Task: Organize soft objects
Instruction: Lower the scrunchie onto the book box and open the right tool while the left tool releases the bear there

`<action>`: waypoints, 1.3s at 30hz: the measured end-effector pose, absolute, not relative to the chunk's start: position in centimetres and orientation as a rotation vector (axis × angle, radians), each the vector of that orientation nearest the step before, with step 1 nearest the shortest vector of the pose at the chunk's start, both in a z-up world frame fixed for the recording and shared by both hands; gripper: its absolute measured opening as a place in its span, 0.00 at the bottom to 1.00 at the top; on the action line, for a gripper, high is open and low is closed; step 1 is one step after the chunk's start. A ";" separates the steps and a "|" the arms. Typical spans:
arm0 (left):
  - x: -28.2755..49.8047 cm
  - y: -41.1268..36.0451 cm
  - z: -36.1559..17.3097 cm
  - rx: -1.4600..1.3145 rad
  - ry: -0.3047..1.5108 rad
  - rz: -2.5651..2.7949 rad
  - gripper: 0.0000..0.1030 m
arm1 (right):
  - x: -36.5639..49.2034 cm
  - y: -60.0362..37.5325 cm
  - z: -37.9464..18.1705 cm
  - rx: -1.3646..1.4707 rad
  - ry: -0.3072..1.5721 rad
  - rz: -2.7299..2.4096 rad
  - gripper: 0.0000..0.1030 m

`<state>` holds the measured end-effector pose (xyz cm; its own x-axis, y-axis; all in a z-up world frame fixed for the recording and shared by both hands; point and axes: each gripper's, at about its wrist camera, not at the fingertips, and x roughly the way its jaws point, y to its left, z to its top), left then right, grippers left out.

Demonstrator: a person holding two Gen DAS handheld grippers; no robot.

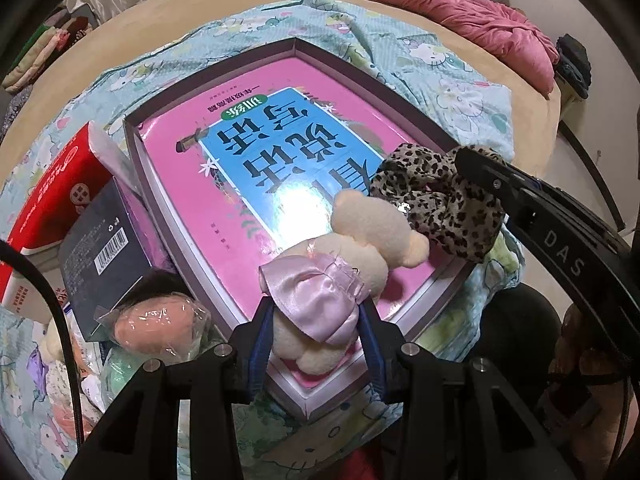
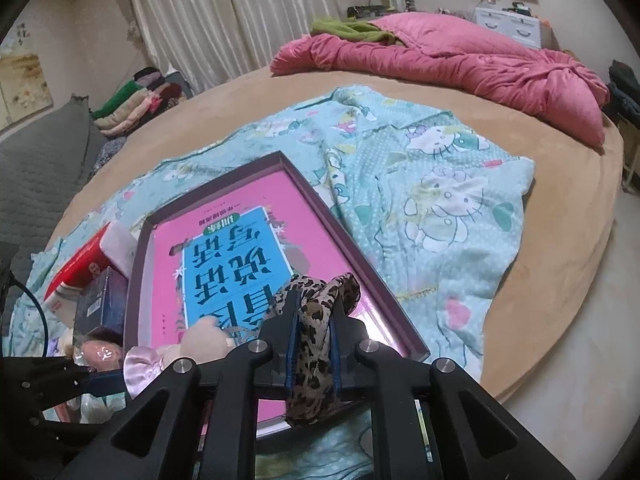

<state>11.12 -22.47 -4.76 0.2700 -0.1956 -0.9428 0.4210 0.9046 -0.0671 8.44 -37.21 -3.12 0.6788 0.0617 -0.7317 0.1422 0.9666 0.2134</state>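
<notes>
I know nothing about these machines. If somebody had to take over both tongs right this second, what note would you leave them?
Left tongs: shut on the plush bear, held over the near end of the tray.
Right tongs: shut on the leopard scrunchie, over the tray's near right part.
The tray lies on the bed with a pink book in it.
Done: both soft things picked up and brought over the tray.
Left: neither is released yet. A wrapped peach toy and other soft bits wait left of the tray.

A pink quilt (image 2: pixel 460 68) lies bunched on the tan round bed (image 2: pixel 560 272), white curtains (image 2: pixel 224 12) hanging behind it.
</notes>
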 end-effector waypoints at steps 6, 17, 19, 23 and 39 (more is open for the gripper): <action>11.2 -22.4 -4.9 0.198 1.240 -0.423 0.41 | 8.6 -37.0 -3.3 0.252 0.835 -0.048 0.28; 11.4 -21.7 -5.1 0.136 1.259 -0.426 0.43 | 8.1 -37.2 -2.7 0.254 0.803 -0.053 0.47; 11.4 -21.7 -5.1 0.132 1.256 -0.426 0.44 | 8.0 -37.0 -2.6 0.249 0.799 -0.052 0.49; 11.3 -21.4 -5.0 0.121 1.247 -0.422 0.48 | 8.0 -37.0 -2.6 0.250 0.799 -0.053 0.53; 10.6 -20.0 -3.6 0.078 1.196 -0.408 0.66 | 7.9 -37.7 -3.0 0.295 0.809 -0.047 0.72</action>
